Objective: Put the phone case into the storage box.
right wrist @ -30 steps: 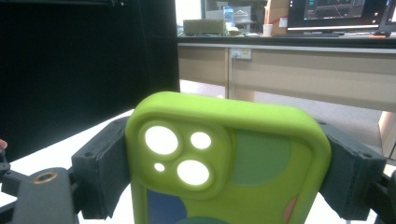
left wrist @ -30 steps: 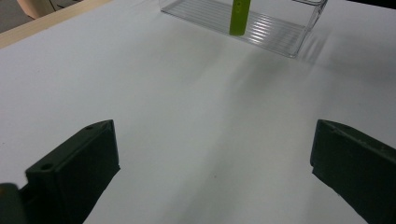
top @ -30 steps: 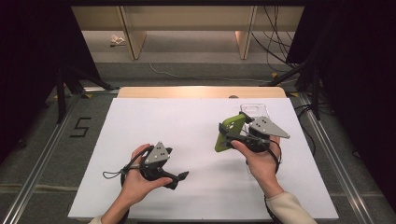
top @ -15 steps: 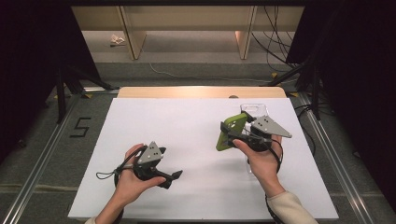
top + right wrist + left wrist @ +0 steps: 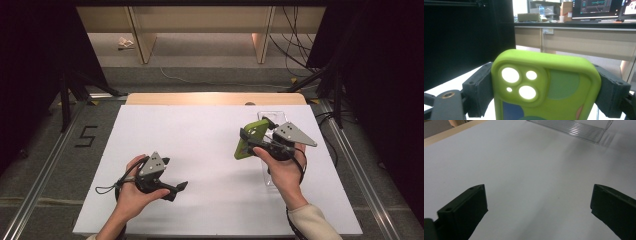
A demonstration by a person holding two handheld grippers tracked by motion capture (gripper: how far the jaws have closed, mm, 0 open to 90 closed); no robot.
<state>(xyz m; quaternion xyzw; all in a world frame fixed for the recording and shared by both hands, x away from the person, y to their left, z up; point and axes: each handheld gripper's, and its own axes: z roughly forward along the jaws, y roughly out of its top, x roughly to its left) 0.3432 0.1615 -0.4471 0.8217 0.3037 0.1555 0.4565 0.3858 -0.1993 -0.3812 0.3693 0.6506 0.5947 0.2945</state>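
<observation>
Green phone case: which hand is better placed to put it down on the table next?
Right. The right gripper already clamps the green phone case above the table; the left gripper is open and apart from it.

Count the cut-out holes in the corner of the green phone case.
4, all in the raised corner block of the green phone case held in the right gripper: two large, one medium, one tiny. Its lower part is out of frame, so more may be hidden.

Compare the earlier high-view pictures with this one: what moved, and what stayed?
The left tool slid toward the table's near-left corner, jaws open and empty. The right tool kept its place, still gripping the green phone case above the clear tray.
</observation>
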